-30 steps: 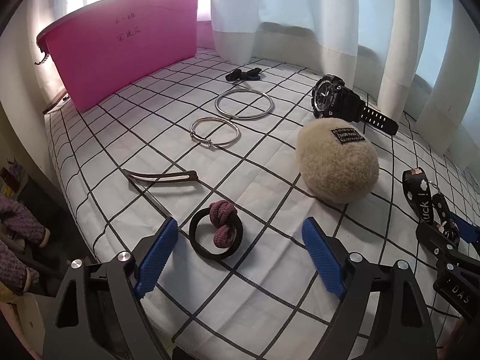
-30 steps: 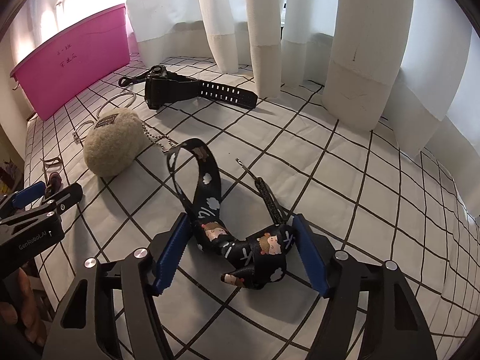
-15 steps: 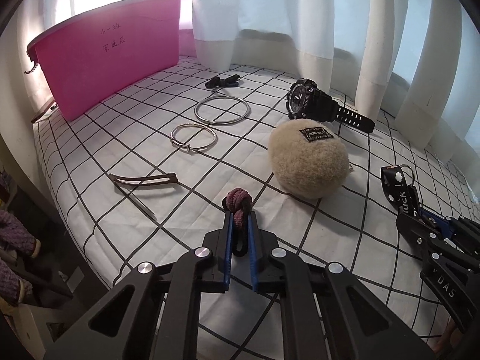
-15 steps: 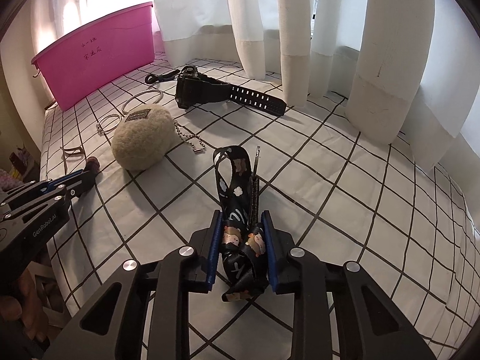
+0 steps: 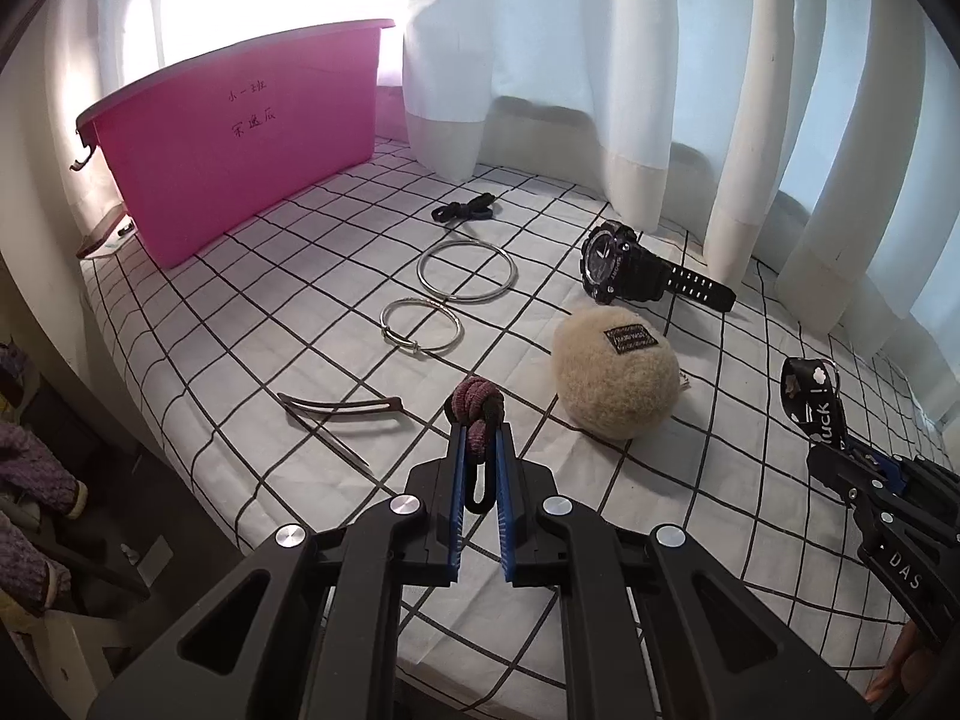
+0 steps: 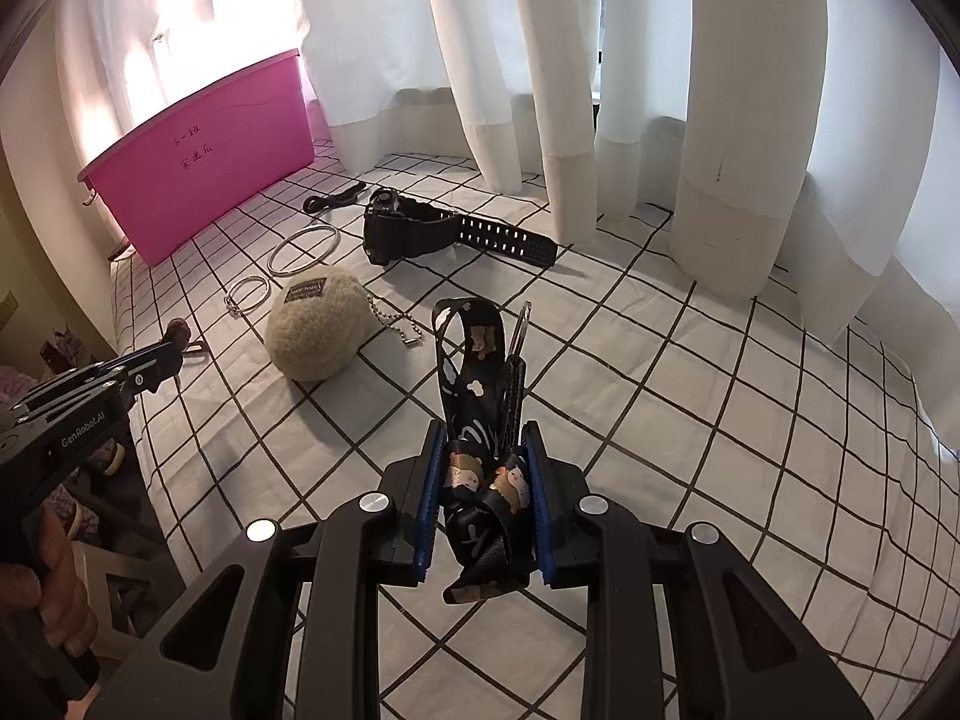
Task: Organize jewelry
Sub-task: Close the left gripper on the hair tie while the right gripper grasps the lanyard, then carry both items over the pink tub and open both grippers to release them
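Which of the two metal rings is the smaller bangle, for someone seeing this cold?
Start at the pink bin and move out across the checked cloth to two silver rings. The smaller bangle lies nearer the camera than the plain hoop; only it has a small clasp on its rim.

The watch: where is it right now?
The watch lies on the checked cloth near the curtain, just behind the plush ball and right of the large ring.

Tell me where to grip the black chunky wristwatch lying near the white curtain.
Probably the flat perforated strap, taken from above across its width: it lies stretched toward the curtain, while the black wristwatch case stands bulky on edge.
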`<state>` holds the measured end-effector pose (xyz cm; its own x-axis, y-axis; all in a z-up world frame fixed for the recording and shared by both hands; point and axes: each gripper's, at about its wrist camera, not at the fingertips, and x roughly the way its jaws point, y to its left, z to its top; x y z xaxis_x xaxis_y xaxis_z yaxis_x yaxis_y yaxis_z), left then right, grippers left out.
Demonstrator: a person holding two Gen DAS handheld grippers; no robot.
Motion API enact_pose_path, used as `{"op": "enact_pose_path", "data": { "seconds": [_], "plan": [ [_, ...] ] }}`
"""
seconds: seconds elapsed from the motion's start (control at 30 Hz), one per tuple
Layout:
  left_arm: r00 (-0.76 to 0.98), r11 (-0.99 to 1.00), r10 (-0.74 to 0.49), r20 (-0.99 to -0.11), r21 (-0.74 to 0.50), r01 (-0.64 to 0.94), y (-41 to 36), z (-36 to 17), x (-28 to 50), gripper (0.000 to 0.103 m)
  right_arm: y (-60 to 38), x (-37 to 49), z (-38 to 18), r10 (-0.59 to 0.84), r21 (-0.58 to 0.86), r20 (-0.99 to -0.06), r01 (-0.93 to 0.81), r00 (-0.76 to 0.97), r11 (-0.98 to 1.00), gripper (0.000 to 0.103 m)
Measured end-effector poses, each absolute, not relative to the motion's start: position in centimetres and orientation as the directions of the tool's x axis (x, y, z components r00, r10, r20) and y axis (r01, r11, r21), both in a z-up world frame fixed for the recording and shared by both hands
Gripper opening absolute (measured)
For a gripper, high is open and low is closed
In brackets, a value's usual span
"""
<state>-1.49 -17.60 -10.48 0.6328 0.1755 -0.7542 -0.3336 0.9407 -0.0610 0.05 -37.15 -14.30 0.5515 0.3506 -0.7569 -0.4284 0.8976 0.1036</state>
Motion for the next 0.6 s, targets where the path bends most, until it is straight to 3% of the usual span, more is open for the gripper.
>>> {"op": "enact_pose_path", "data": {
  "seconds": [0.6],
  "plan": [
    [0.619,0.910,0.217,-0.755,-0.072,-0.408,-10.0,0.3,-1.6,0.010,-30.2,1.8,-3.4,0.502,0.147,-0.678,-0.570,0.537,0.808,0.025]
  ]
}}
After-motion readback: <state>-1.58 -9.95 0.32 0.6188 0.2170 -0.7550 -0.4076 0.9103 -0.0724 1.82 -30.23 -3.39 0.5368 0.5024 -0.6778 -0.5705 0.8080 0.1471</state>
